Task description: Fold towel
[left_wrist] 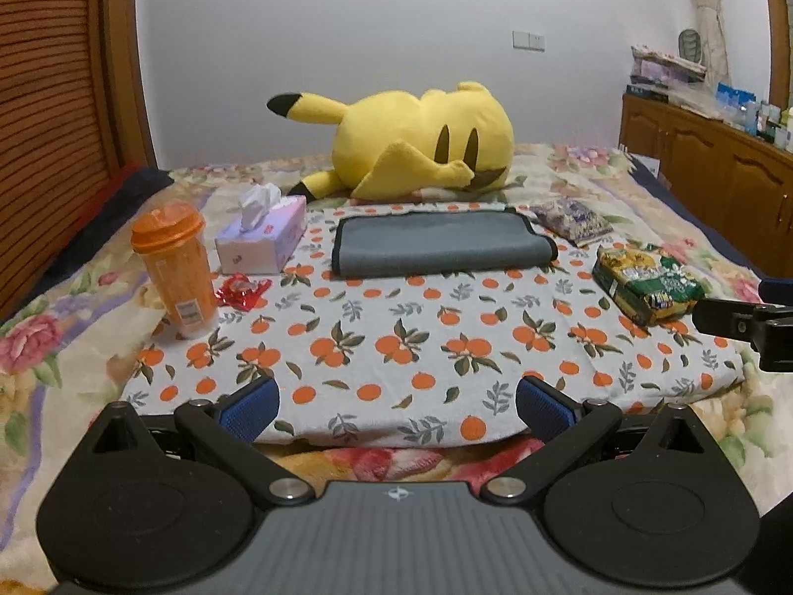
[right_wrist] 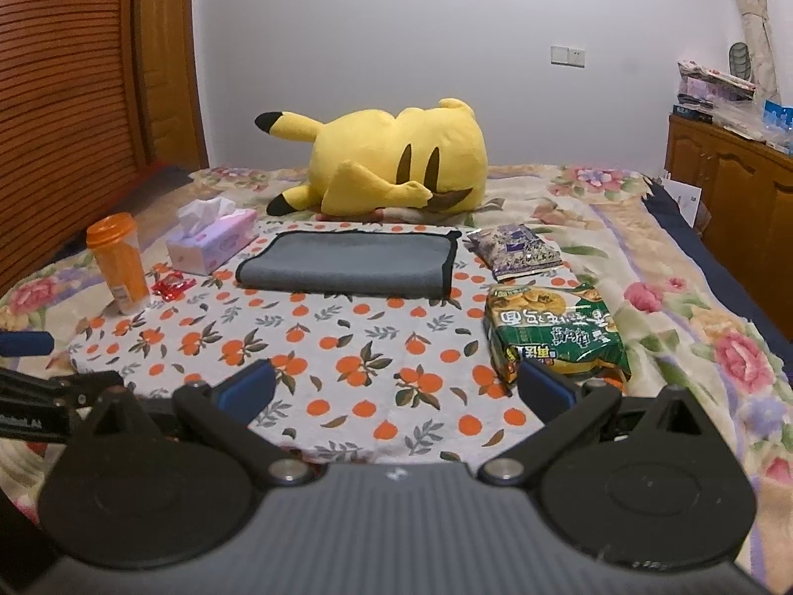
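Observation:
A grey towel with black trim (left_wrist: 438, 244) lies folded into a flat band at the far end of an orange-print cloth (left_wrist: 421, 347) on the bed; it also shows in the right wrist view (right_wrist: 347, 264). My left gripper (left_wrist: 396, 409) is open and empty, over the near edge of the cloth, well short of the towel. My right gripper (right_wrist: 396, 389) is open and empty, over the cloth's near right part. Its dark frame shows at the right edge of the left wrist view (left_wrist: 743, 322).
An orange bottle (left_wrist: 173, 267), a tissue box (left_wrist: 262, 238) and a red wrapper (left_wrist: 243, 290) stand left of the towel. A purple snack bag (right_wrist: 515, 245) and a green noodle pack (right_wrist: 555, 332) lie right. A yellow plush (left_wrist: 421, 144) lies behind. Wooden cabinets (right_wrist: 733, 178) stand right.

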